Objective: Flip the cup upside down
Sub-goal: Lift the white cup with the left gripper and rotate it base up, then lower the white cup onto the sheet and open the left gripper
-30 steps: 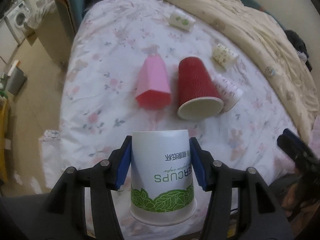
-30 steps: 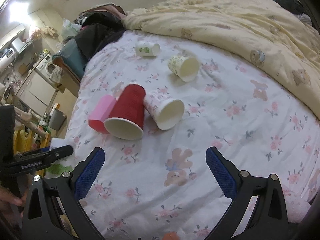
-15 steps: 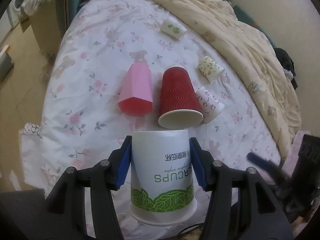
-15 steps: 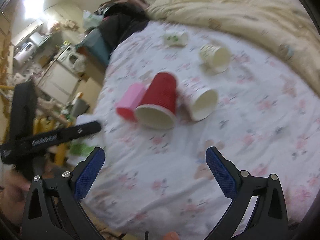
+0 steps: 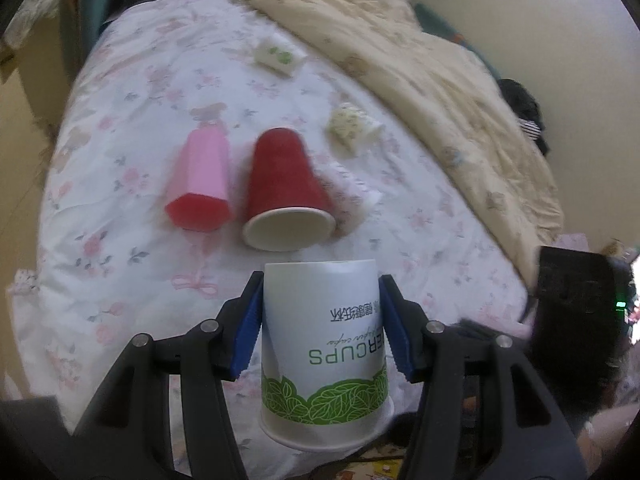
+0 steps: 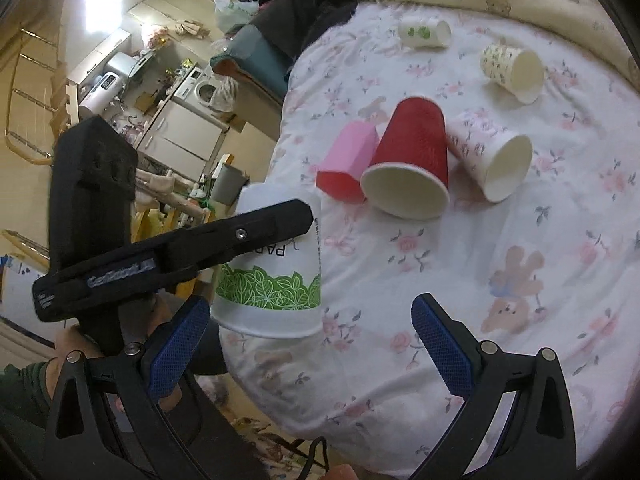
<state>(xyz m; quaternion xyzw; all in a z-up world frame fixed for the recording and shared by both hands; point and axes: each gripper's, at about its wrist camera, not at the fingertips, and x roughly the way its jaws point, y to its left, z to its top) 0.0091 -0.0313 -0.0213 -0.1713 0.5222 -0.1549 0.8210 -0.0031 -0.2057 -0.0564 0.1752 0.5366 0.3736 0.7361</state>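
In the left wrist view, the pink-flowered white paper cup (image 6: pixel 494 162) is almost wholly hidden behind the red ribbed paper cup (image 5: pixel 286 190). Six cups are counted: five lying on their sides on the floral bedsheet (image 5: pixel 120 208), including a pink faceted cup (image 5: pixel 202 180), a green-dotted cup (image 5: pixel 278 56) and a yellow-patterned cup (image 5: pixel 352 126). The sixth, the white paper cup with a green leaf band (image 5: pixel 324 354), is pinched upside down by the left gripper (image 5: pixel 320 326) at lower centre. The right gripper (image 6: pixel 310 348) is held spread wide and empty.
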